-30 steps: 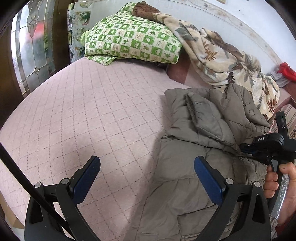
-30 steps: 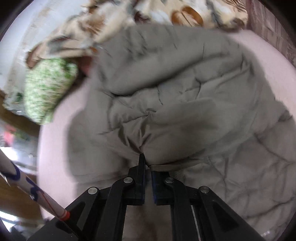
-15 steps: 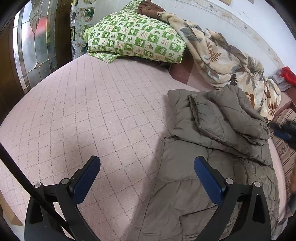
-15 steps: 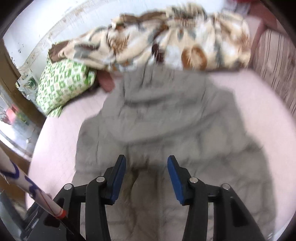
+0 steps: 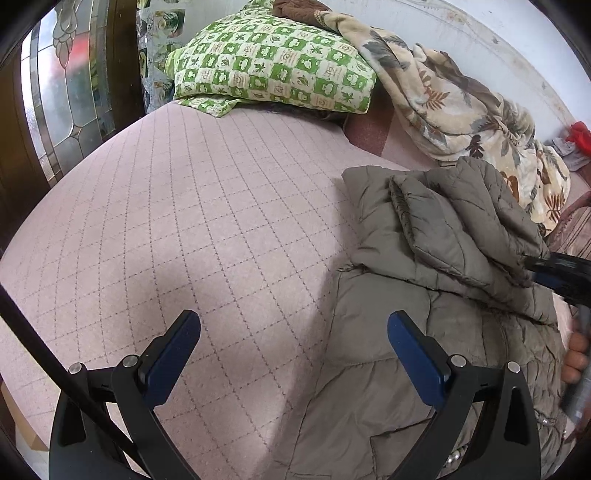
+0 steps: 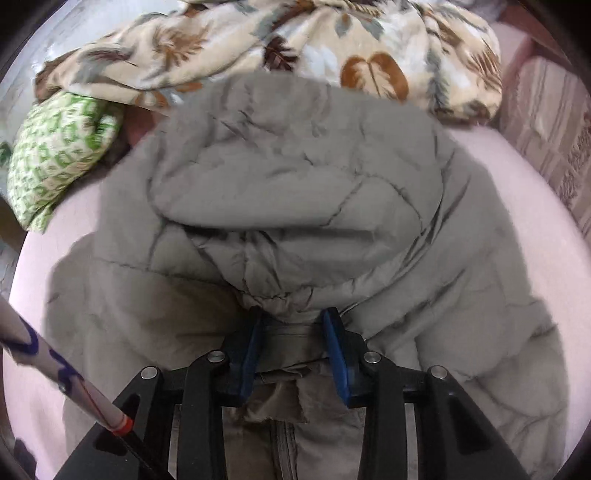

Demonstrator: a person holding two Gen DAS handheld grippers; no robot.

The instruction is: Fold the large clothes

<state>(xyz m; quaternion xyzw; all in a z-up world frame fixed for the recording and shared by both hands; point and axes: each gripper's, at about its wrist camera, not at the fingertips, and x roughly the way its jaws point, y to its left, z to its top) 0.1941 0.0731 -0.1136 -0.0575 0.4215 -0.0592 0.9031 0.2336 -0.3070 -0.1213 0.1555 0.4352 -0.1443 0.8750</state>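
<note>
Bedding and room edges around a pink quilted bed

A pink bedcover (image 5: 192,221) stitched in a diamond grid spreads wide and flat. At its far end lies a green-and-cream checked pillow (image 5: 273,70), with a brown cloth (image 5: 295,9) on top of it. Touching the pillow's side, a cream blanket (image 5: 465,107) printed with brown and grey leaves is heaped along the white wall (image 5: 491,33). Beyond the blanket sits something red (image 5: 580,134). On the other side stands a dark wooden door with leaded patterned glass (image 5: 62,92). A striped fabric (image 6: 554,129) borders the bed.
</note>
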